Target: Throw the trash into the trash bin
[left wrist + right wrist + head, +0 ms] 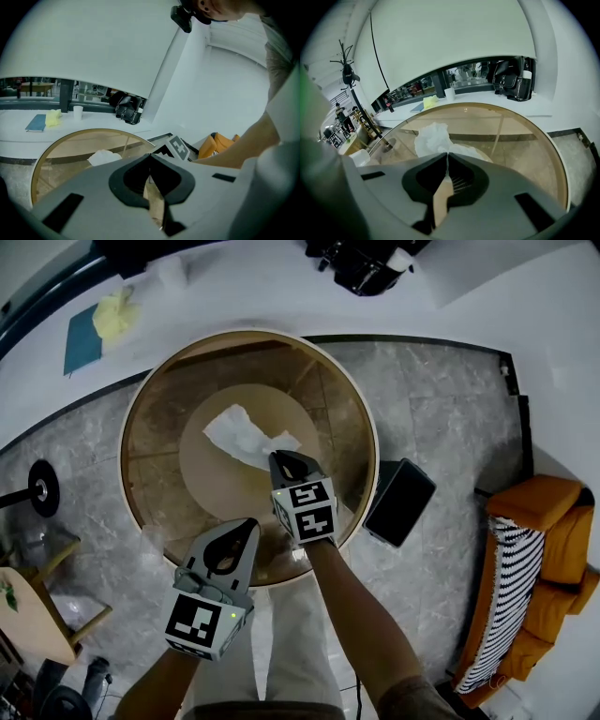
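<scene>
A crumpled white tissue (242, 435) lies near the middle of the round glass table (362, 413) with a wooden rim. My right gripper (281, 457) reaches over the near side of the table, and its jaws are shut on the near edge of the tissue (433, 138). In the right gripper view the tips (448, 154) meet right where the white paper begins. My left gripper (251, 523) hangs at the table's near rim, shut and empty, well short of the tissue (104, 157). Its tips (150, 155) touch each other in the left gripper view.
A dark flat tablet (400, 501) lies just right of the table. An orange chair with a striped cushion (534, 577) stands at the right. On the white counter behind are a black bag (366, 263), a yellow cloth (114, 315) and a cup (449, 93). A stand's round base (39, 488) is at the left.
</scene>
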Demonstrator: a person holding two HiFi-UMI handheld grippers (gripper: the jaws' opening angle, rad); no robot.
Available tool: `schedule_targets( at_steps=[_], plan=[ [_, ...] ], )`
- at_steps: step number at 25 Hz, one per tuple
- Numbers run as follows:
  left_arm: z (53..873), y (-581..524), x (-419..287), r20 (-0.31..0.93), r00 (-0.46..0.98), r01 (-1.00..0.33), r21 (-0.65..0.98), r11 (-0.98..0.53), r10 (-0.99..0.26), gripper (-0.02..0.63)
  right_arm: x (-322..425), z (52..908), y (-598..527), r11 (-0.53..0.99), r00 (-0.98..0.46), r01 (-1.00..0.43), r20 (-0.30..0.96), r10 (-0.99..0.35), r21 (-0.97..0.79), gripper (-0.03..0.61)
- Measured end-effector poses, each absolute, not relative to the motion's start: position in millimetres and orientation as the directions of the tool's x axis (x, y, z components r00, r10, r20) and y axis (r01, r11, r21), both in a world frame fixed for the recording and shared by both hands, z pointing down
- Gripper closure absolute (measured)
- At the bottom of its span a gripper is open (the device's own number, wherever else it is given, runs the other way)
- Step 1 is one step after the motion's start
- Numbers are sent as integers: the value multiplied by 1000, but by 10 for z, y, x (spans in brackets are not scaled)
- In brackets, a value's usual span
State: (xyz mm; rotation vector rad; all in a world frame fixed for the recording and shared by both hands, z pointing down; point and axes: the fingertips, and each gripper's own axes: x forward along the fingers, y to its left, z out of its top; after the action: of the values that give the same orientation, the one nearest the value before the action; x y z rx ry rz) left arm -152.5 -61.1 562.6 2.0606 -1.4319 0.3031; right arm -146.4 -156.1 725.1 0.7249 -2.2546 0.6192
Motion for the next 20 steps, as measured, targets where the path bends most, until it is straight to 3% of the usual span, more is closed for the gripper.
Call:
schedule_targets(
  at_steps=[20],
  plan=[
    [5448,-715,-757,479,518,-851,377,-367,-709,595,-676,6976,-1738,636,-582,-742,676,-451,-214,555]
  ],
)
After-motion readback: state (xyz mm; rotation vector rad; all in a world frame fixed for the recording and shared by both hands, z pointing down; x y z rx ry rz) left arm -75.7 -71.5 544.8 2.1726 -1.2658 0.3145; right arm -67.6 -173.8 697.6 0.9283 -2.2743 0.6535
